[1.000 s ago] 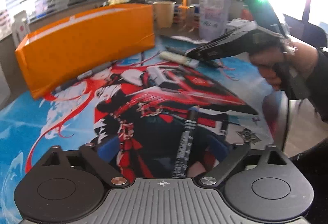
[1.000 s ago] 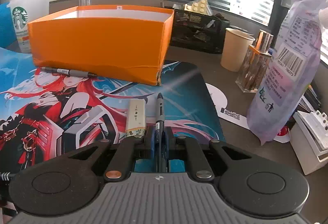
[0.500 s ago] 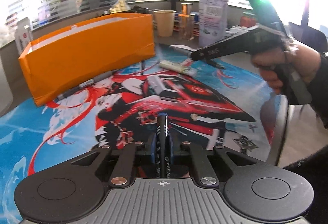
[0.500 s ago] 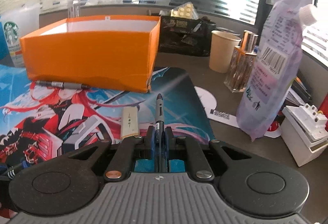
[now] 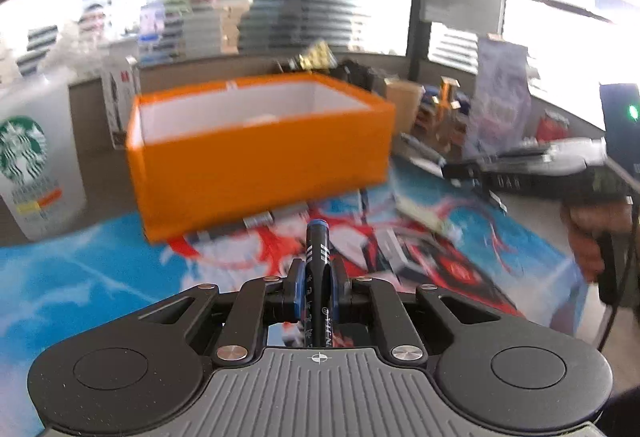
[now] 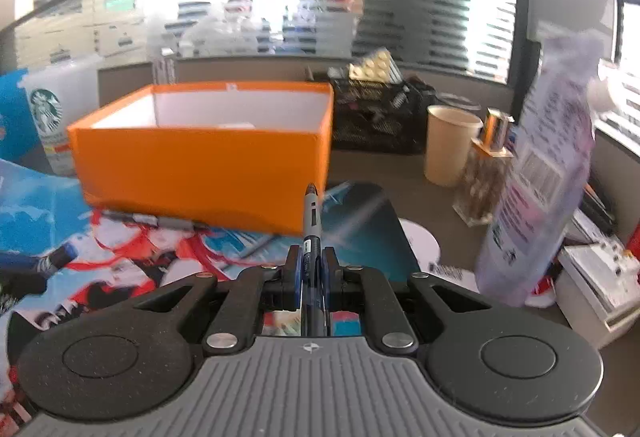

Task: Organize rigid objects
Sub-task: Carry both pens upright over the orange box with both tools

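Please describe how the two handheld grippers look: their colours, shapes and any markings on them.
Both look alike. The left gripper and right gripper have matte black linkage arms with silver pivot screws, two round black discs at the sides, and a grey ribbed plate bearing a small crosshair mark. The fingers carry blue pads. Seen from the left wrist view, the right gripper has a black body with white lettering.

Right gripper [image 6: 310,273] is clamped on a blue pen [image 6: 311,233], tip pointing toward the near wall of the open orange box [image 6: 208,173] sitting on the anime desk mat [image 6: 120,249]. There's a grey pen [image 6: 160,221] lying right along the box's base. Off to the right: a paper cup [image 6: 450,145], a glass bottle [image 6: 486,177] and a purple pouch [image 6: 540,173].
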`<state>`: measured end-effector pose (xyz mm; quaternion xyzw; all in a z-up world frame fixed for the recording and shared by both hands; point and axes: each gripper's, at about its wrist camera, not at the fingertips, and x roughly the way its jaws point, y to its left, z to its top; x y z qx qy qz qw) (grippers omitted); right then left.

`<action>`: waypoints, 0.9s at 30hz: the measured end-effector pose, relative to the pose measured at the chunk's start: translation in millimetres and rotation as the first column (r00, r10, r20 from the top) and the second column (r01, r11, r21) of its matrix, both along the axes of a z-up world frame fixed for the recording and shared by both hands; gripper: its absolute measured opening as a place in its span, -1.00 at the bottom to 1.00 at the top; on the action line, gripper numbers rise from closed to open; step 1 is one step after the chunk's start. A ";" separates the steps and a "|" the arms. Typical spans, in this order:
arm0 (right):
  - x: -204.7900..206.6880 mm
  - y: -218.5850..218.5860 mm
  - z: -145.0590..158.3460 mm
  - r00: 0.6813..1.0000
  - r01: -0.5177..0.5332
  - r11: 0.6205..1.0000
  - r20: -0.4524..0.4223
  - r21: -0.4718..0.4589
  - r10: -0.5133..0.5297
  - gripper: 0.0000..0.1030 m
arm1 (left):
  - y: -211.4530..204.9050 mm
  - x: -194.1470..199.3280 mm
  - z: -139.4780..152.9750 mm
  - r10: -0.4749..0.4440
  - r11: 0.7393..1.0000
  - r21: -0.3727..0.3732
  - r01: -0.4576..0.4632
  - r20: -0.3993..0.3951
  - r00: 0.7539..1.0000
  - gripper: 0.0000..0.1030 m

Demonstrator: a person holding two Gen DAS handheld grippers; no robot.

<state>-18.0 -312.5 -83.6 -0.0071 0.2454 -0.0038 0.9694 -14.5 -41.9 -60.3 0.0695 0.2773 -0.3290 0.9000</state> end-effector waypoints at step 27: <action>-3.6 33.1 42.4 0.987 -0.109 0.994 0.124 0.011 0.107 -0.82 | -3.4 22.7 51.7 0.084 0.995 -0.059 -0.079 0.080 0.993 -0.79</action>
